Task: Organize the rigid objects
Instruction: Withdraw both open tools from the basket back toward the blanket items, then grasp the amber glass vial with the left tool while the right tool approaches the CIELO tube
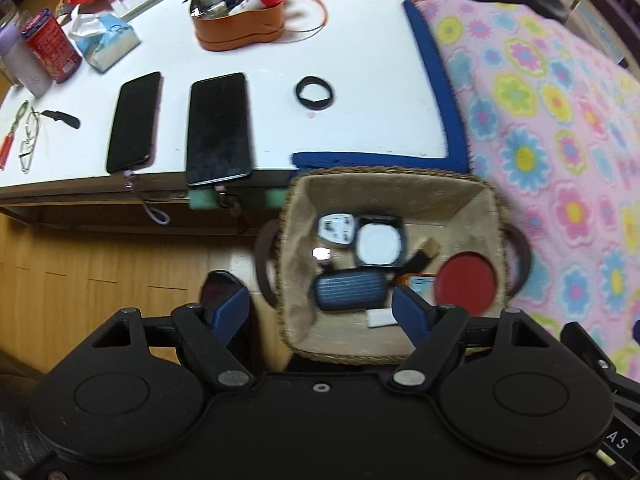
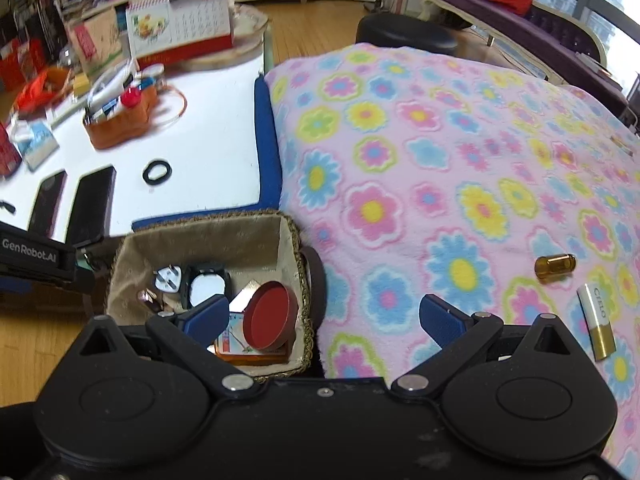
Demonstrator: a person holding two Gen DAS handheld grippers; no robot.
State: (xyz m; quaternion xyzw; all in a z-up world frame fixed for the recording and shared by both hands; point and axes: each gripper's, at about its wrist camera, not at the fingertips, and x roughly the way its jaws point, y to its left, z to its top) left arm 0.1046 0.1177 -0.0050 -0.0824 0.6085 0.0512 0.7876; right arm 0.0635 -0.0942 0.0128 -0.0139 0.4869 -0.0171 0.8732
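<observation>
A woven, cloth-lined basket (image 1: 384, 192) (image 2: 200, 236) stands between the white table and the flowered blanket. In it lie a white plug (image 1: 336, 230), a square black-and-white case (image 1: 378, 245), a blue ribbed case (image 1: 352, 290), a red round lid (image 1: 466, 282) (image 2: 272, 314) and small cards. My left gripper (image 1: 320, 312) is open and empty above the basket's near edge. My right gripper (image 2: 324, 318) is open and empty over the basket's right rim and the blanket. An amber vial (image 2: 555, 266) and a white-and-gold tube (image 2: 597, 322) lie on the blanket to its right.
On the white table (image 1: 360, 40) lie two black phones (image 1: 134, 120) (image 1: 218, 128), a black ring (image 1: 314, 93), glasses (image 1: 28, 140), a tissue pack (image 1: 106, 42), a red can (image 1: 50, 46) and an orange organiser (image 1: 240, 20). The pink flowered blanket (image 2: 440, 160) covers the right. Wooden floor lies left.
</observation>
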